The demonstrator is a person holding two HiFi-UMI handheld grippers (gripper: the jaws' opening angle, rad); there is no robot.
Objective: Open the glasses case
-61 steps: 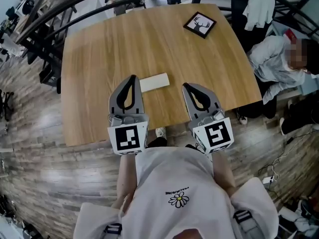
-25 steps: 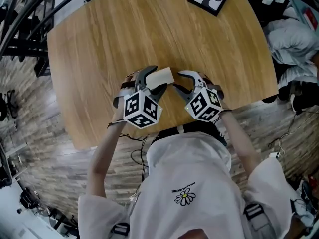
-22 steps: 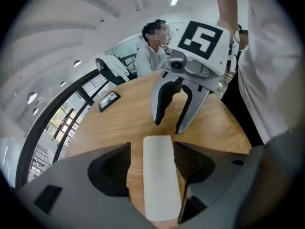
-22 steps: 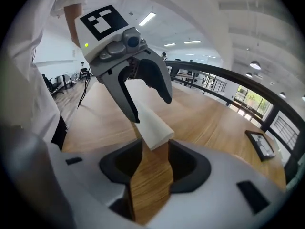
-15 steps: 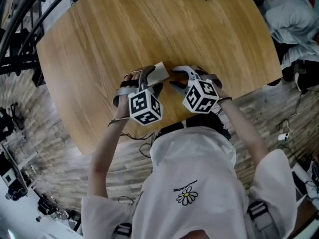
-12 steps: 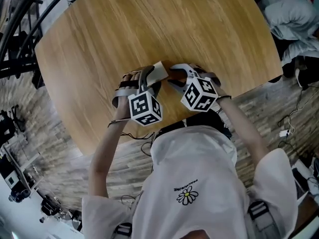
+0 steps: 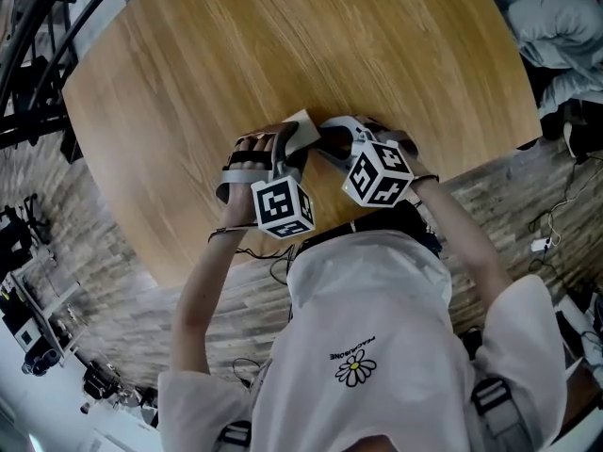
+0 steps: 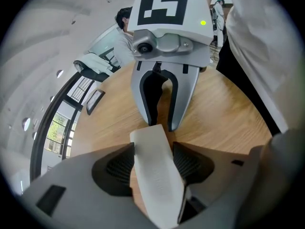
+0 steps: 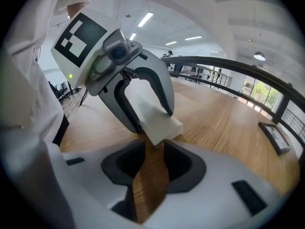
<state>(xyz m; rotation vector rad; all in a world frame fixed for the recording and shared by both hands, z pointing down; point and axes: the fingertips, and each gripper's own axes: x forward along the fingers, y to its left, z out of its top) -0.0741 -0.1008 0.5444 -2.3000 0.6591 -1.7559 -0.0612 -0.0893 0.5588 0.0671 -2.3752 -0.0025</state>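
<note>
A white glasses case (image 7: 301, 130) lies tilted on the round wooden table (image 7: 188, 83) near its front edge. My left gripper (image 7: 290, 147) straddles the case from the left. In the left gripper view the case (image 8: 155, 175) fills the gap and both pads touch its sides while the jaws are closing. My right gripper (image 7: 325, 144) meets the case's other end from the right. Its jaws are closing too. In the right gripper view only the case's near corner (image 9: 156, 130) reaches the right gripper (image 9: 151, 149), and bare wood shows between the fingers.
A black picture frame (image 8: 95, 100) with a deer print lies at the table's far side. A seated person in grey (image 7: 556, 26) is beyond the right edge. Dark curved railings and wooden floor surround the table. My own body stands close against the near table edge.
Both grippers came down from in front of me onto the case. The left gripper rolled and took the case between its jaws; the case now sits tilted.
</note>
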